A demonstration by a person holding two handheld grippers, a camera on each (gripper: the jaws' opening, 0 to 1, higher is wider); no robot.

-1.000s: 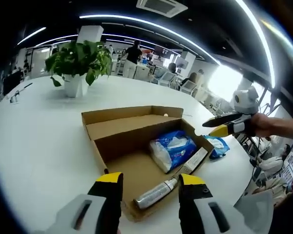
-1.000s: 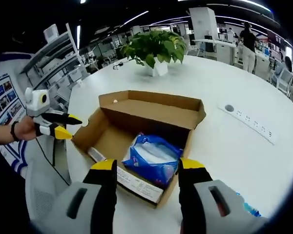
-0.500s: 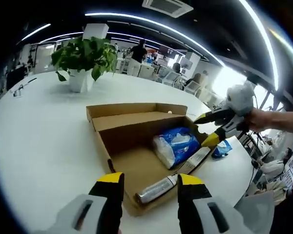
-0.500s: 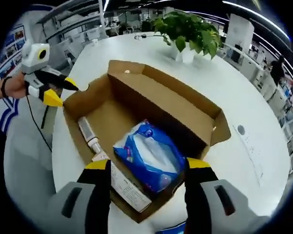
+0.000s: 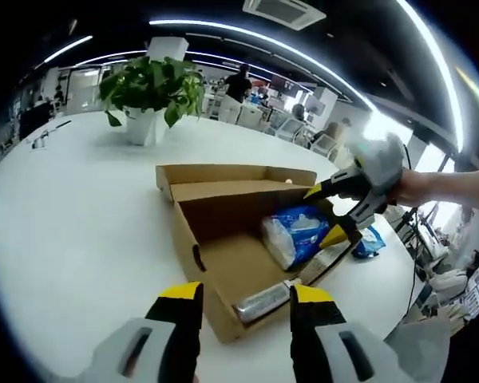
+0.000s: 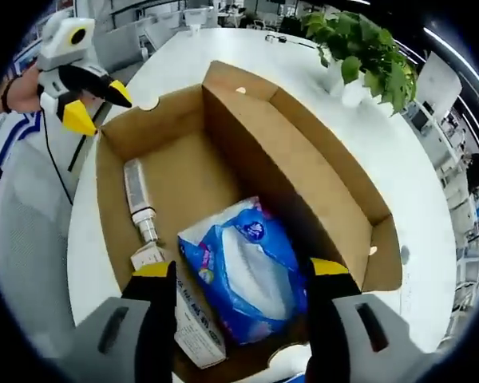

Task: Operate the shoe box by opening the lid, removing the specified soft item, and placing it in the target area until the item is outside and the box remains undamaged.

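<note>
Your right gripper (image 6: pixel 241 275), open and empty, hovers over the pack (image 6: pixel 243 267); tube (image 6: pixel 138 200) lies left; left gripper (image 5: pixel 241 297) open, empty.

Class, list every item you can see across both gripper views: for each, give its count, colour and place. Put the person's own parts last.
Shoe box: one, brown cardboard, lid open, on the table.
Soft pack: one, blue and white, inside the box.
Tube: one, silver, lying in the box beside the pack.
Small carton: one, white, at the box's near wall.
Second blue pack: one, on the table outside the box.
Potted plant: one, green in a white pot, on the table.
Table: one, white.
Right tool: yellow tips, open over the pack.
Left tool: yellow tips, open, near the box's end.
</note>
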